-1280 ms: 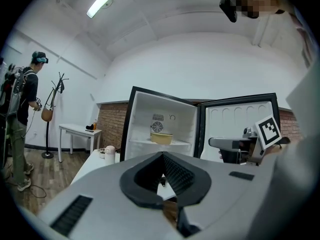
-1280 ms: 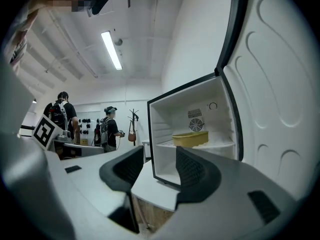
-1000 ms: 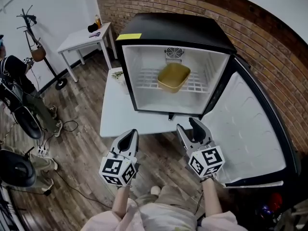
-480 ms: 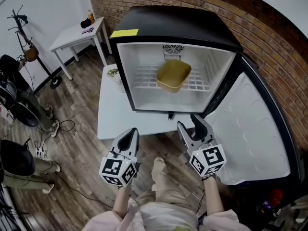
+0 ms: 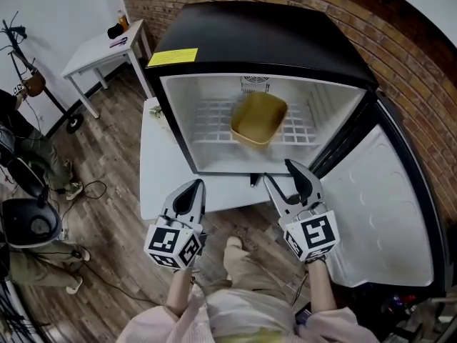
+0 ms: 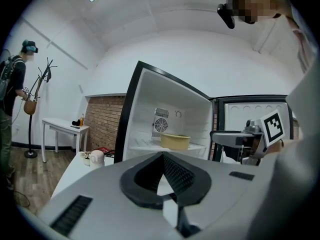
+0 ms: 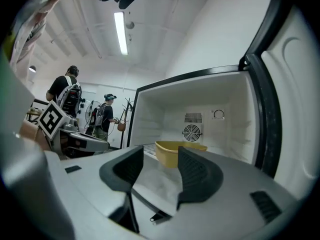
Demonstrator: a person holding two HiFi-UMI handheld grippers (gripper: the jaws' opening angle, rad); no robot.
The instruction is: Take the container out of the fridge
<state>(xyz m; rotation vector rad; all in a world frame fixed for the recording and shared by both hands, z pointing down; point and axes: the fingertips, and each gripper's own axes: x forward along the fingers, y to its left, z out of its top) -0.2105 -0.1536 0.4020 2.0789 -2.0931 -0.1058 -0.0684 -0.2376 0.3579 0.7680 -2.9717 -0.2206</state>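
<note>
A yellow container [image 5: 258,118] sits on the wire shelf inside the open black fridge [image 5: 264,38]. It also shows in the left gripper view as the container [image 6: 175,141] and between the jaws in the right gripper view as the container [image 7: 169,152]. My left gripper [image 5: 193,189] is in front of the fridge's lower left corner, jaws together and empty; its tips [image 6: 162,156] meet. My right gripper [image 5: 278,172] hovers at the fridge's front edge, open with nothing held, its gap [image 7: 160,160] lined up with the container.
The fridge stands on a white table [image 5: 161,170]. Its door [image 5: 378,213] hangs open to the right. Small objects [image 6: 94,157] sit on the table left of the fridge. A white side table [image 5: 100,45] and people with gear [image 5: 25,148] are at the left.
Both grippers have come closer to the fridge opening, which now looks larger. The right gripper's tips reach the fridge's front edge. Jaw states are unchanged.
</note>
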